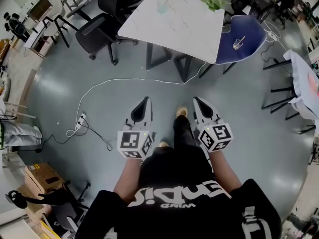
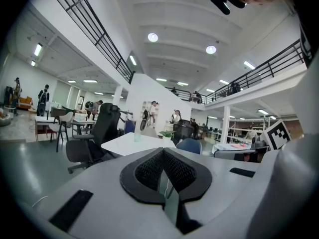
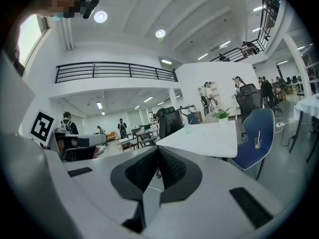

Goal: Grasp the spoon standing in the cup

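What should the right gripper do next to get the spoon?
Probably move forward and right toward the blue chair: the cup with the spoon stands on its seat, well beyond the right gripper, whose jaws are shut and empty.

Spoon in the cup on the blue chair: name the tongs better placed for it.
Right. The cup with the spoon sits on the blue chair, ahead to the right, nearer the right tongs than the left tongs; both are shut.
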